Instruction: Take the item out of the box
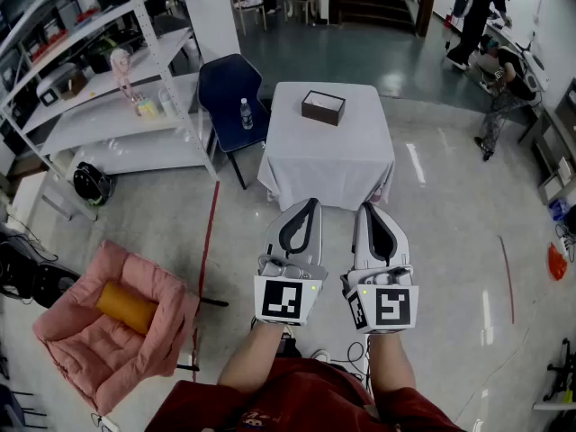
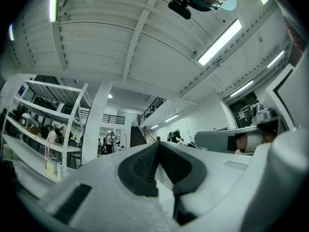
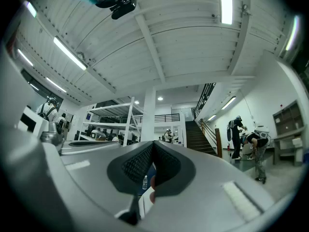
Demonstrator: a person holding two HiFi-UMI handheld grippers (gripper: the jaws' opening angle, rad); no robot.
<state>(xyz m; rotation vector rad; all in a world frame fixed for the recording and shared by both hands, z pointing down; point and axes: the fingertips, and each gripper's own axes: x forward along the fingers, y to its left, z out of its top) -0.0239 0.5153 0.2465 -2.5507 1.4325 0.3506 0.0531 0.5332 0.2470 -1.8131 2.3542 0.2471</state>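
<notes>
Well short of the table [image 1: 328,156], left claw [image 1: 311,204] and right claw [image 1: 369,208] closed, empty, box [image 1: 323,107] contents unseen.

We see a white-draped table [image 1: 328,165] bearing a dark brown box [image 1: 323,108]. Left of the table: navy chair [image 1: 229,88], pink cushion [image 1: 85,349], orange roll [image 1: 127,307]. Our left gripper [image 1: 309,203] and right gripper [image 1: 369,207] are white with black-and-white square markers.

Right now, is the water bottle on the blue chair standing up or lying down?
Standing up. The head view shows the bottle upright on the seat of the blue chair, its cap on top.
</notes>
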